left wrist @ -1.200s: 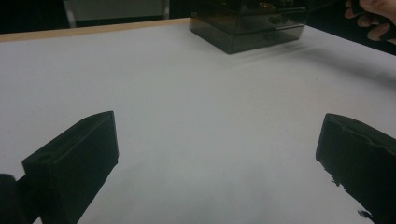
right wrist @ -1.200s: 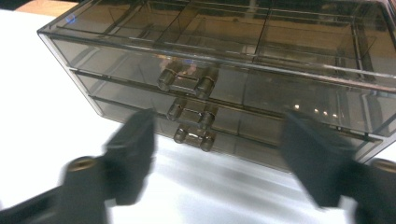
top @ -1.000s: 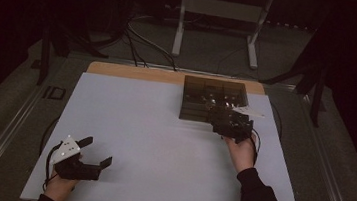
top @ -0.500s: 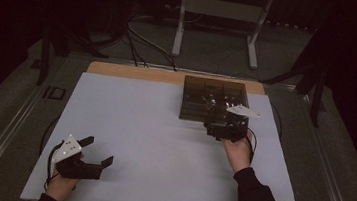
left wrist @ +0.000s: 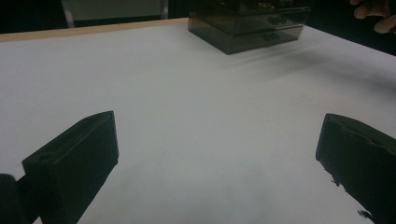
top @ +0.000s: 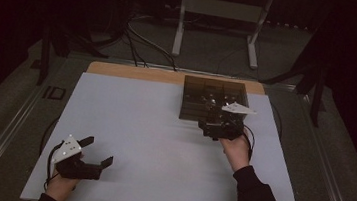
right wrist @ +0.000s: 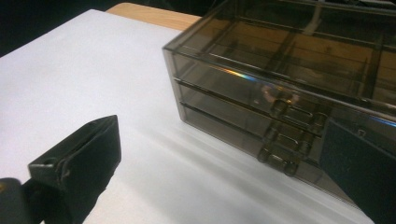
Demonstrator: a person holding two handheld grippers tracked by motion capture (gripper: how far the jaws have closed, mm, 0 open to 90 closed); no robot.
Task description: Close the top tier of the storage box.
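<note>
Seemingly poised to open a drawer, the right gripper [top: 213, 130], jaws apart and empty, sits just before the smoked drawer box [top: 213, 91] and should close squarely on one handle [right wrist: 293, 113], while the left gripper [top: 95, 156] rests spread well away.

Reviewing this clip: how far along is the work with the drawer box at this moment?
Early stage. Nothing looks done: the smoked drawer box sits at the far right of the white table with its drawers closed. In hand: the right gripper, jaws open, is just in front of the drawer handles, touching none. The left gripper waits open near the table's near-left corner. Any drawer pull remains.
</note>
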